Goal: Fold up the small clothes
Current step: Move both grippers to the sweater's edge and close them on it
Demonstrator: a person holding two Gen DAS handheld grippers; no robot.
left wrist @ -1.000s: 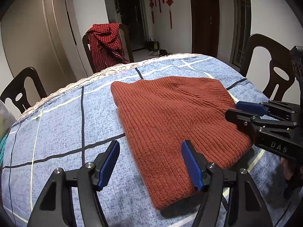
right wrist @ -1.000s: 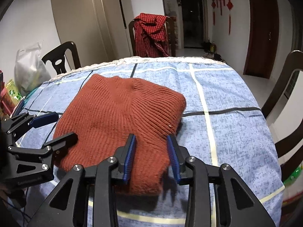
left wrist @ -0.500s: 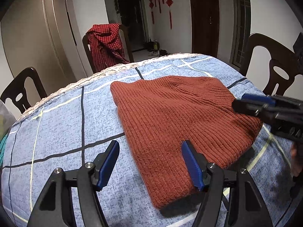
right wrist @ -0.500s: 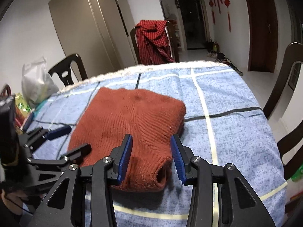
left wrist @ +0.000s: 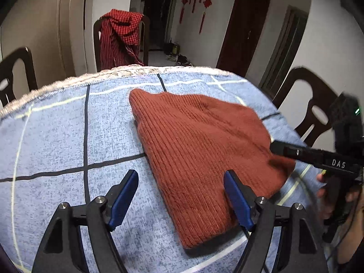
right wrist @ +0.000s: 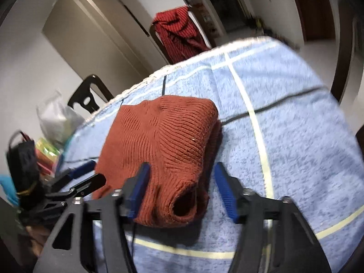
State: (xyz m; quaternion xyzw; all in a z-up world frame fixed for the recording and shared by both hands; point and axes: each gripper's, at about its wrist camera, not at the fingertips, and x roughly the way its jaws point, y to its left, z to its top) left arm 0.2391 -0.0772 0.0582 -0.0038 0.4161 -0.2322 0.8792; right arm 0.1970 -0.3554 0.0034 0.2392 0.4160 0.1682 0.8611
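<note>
A folded rust-red knitted garment (left wrist: 200,150) lies on the blue checked tablecloth (left wrist: 56,136); it also shows in the right wrist view (right wrist: 159,141), with a cuff opening facing me. My left gripper (left wrist: 182,195) is open above the garment's near-left edge, its right finger over the knit. My right gripper (right wrist: 182,188) is open, its fingers on either side of the cuff end, holding nothing. The right gripper appears at the garment's right edge in the left wrist view (left wrist: 282,147).
A chair with a red checked cloth (left wrist: 120,38) stands behind the table. Dark wooden chairs stand at the left (left wrist: 13,70) and right (left wrist: 314,111). A plastic bag (right wrist: 59,118) and colourful items lie at the table's left side.
My right gripper has opened wider, tilted and drawn back toward the garment's cuff end. My left gripper has stayed open in about the same place.
</note>
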